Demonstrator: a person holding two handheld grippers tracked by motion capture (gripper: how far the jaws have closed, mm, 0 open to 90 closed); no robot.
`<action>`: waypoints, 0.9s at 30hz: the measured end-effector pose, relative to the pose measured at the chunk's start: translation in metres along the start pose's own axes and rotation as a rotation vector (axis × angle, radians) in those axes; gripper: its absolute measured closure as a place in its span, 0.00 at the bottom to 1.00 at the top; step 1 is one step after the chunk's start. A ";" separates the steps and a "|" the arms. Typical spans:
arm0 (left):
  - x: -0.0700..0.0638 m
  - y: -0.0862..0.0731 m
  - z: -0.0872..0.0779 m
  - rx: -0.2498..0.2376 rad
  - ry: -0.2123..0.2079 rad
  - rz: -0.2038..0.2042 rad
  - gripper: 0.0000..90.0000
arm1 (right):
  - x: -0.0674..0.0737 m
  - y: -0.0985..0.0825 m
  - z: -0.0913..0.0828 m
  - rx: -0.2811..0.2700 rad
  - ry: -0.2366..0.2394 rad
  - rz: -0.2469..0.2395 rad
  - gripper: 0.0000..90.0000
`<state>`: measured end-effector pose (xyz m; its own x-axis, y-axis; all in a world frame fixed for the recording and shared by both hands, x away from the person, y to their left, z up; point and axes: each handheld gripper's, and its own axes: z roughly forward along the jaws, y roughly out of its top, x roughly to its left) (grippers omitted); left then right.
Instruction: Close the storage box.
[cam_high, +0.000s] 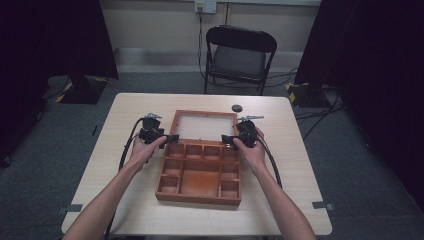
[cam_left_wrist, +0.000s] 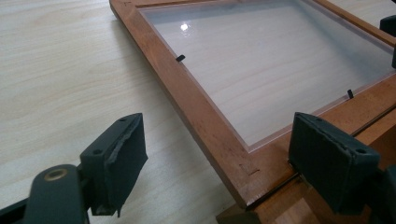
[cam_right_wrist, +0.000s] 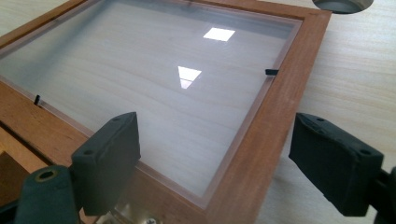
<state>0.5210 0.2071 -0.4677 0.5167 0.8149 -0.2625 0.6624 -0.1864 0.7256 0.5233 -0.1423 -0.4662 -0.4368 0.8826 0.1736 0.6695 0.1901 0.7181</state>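
Note:
A brown wooden box (cam_high: 200, 196) with several empty compartments lies on the table, its lid (cam_high: 205, 114) folded back flat and showing a clear pane. My left gripper (cam_high: 172, 138) sits at the lid's left hinge corner. In the left gripper view the left gripper (cam_left_wrist: 224, 158) is open, its pads astride the lid's side rail (cam_left_wrist: 196, 107) without touching it. My right gripper (cam_high: 227, 140) is at the right hinge corner. In the right gripper view the right gripper (cam_right_wrist: 222, 161) is open too, straddling the other rail (cam_right_wrist: 275, 116) beside the pane (cam_right_wrist: 154, 93).
The light wooden table (cam_high: 280, 210) has bare room left and right of the box. A small dark round object (cam_high: 237, 107) lies behind the lid. A black folding chair (cam_high: 240, 55) stands beyond the table's far edge, with dark curtains on both sides.

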 end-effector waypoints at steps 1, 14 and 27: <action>0.000 0.000 0.001 -0.005 -0.005 -0.003 0.20 | 0.000 0.000 0.001 0.003 0.006 0.008 0.15; 0.000 0.000 0.007 0.000 -0.042 -0.028 0.18 | -0.012 -0.006 0.016 0.036 0.120 0.235 0.05; -0.004 0.002 0.013 0.013 -0.072 -0.038 0.17 | -0.007 -0.004 0.014 0.026 0.104 0.152 0.05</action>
<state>0.5274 0.1963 -0.4737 0.5282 0.7801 -0.3354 0.6895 -0.1635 0.7056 0.5316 -0.1432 -0.4798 -0.3882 0.8529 0.3490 0.7472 0.0696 0.6610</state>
